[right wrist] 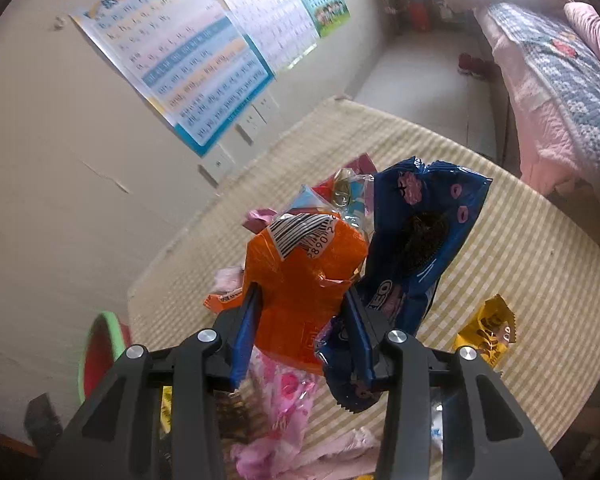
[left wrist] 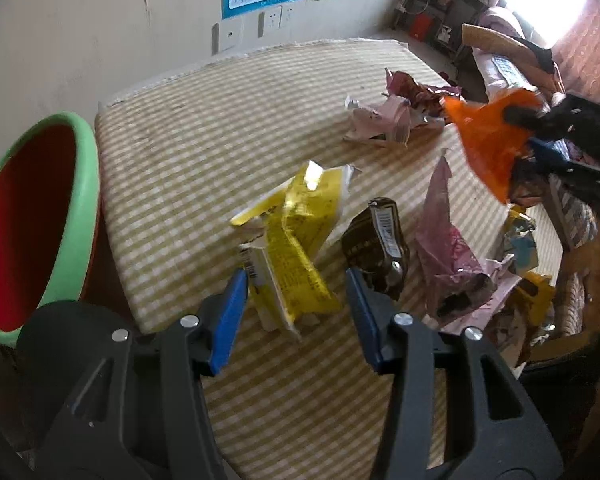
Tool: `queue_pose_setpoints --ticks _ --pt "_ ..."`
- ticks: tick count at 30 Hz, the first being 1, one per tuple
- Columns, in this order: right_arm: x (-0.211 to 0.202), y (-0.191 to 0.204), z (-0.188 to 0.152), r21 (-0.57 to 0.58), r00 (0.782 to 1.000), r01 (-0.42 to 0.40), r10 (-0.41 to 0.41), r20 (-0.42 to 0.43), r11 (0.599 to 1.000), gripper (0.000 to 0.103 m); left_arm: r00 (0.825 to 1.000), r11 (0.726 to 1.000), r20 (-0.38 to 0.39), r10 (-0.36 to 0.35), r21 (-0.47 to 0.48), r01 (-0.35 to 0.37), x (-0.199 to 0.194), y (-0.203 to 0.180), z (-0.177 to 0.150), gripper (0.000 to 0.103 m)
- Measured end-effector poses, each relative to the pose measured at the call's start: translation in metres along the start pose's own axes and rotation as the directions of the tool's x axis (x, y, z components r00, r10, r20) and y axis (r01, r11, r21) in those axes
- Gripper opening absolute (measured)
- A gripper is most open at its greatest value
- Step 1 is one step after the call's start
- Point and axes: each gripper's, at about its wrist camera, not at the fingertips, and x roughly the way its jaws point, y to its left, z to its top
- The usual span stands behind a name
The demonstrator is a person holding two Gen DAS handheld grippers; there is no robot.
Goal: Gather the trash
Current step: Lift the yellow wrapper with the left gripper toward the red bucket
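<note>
Currently the right gripper (right wrist: 302,312) is clamped on an orange wrapper (right wrist: 304,276), blue bag (right wrist: 416,240) alongside, raised above the table (right wrist: 540,264). Left gripper (left wrist: 296,300): jaws apart, straddling the yellow wrapper (left wrist: 296,236) beside a brown packet (left wrist: 376,244). Bin (left wrist: 40,220) stands left.

Table cover (left wrist: 220,152): woven checked cloth, matt, frayed at the far edge. Yellow wrapper (left wrist: 296,236), brown wrapper (left wrist: 376,244) and orange wrapper (right wrist: 308,280): thin glossy plastic film, crinkled. Bin rim (left wrist: 80,216): smooth plastic; gripper fingers (left wrist: 230,312): matt blue pads on black plastic.
</note>
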Motion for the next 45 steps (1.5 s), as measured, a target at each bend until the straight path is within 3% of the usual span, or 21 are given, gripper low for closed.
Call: queue_pose_setpoints --ticks 2,4,11,22,34,45 --pt "-0.006 0.003 -0.002 -0.009 1.000 -0.010 0.010 0.008 1.000 0.040 1.000 1.000 -0.006 -0.003 0.007 0.003 0.004 0.000 0.002 0.045" --pt "-0.009 0.007 -0.001 -0.019 1.000 -0.019 0.019 0.013 1.000 0.040 1.000 1.000 -0.019 -0.012 -0.005 0.012 0.007 0.001 0.003 0.035" --pt "-0.019 0.014 -0.001 -0.029 0.998 -0.059 0.060 0.029 0.998 0.040 1.000 1.000 0.016 0.003 -0.011 -0.003 -0.008 0.003 0.001 0.026" --pt "-0.037 0.033 -0.007 -0.083 0.995 -0.073 0.078 0.059 0.994 0.041 0.989 0.999 0.147 -0.007 -0.031 0.012 -0.057 0.006 0.011 0.026" --pt "-0.056 0.065 -0.037 -0.158 0.992 -0.041 0.058 0.108 0.987 0.041 0.962 0.998 0.271 -0.027 -0.043 0.040 -0.102 0.016 0.017 0.026" --pt "-0.068 0.080 -0.068 -0.165 0.994 -0.036 0.052 0.091 0.986 0.041 0.951 0.998 0.310 -0.018 -0.054 0.036 -0.115 0.035 0.014 0.026"
